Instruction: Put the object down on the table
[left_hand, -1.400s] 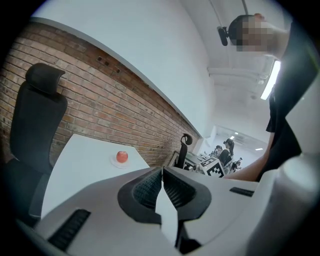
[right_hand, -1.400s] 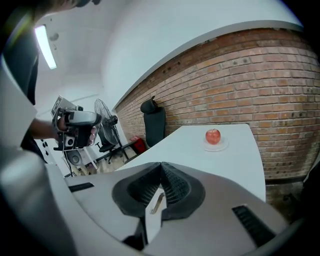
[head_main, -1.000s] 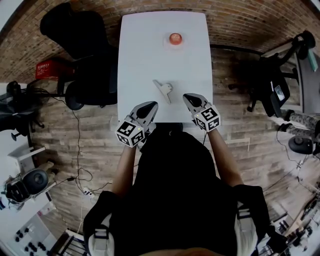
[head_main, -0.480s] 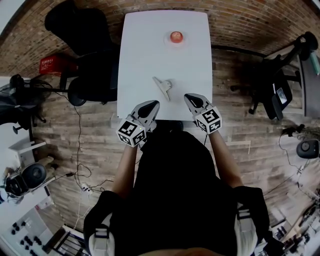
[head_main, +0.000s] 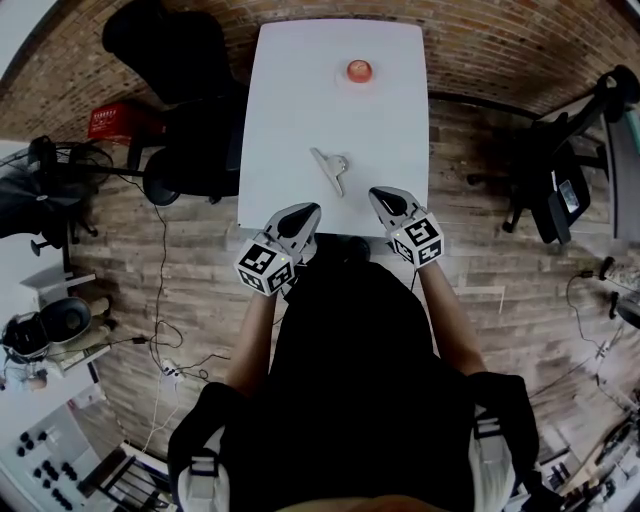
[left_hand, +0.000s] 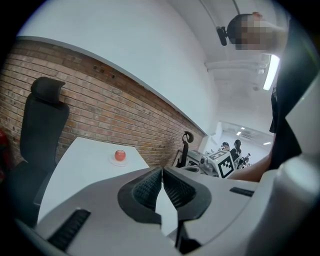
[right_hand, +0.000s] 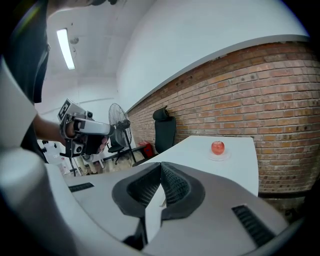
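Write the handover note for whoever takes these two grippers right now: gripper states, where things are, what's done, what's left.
Left gripper: jaws shut together, nothing between them, held over the near edge of the table.
Right gripper: the same, shut and empty, at the near edge.
Small grey object: lies mid-way along the white table, ahead of both grippers, and neither touches it.
Red round item: at the far end of the table, not involved.
Done: the grey object appears to be set down.
Left: probably nothing. Keep both grippers off the object.
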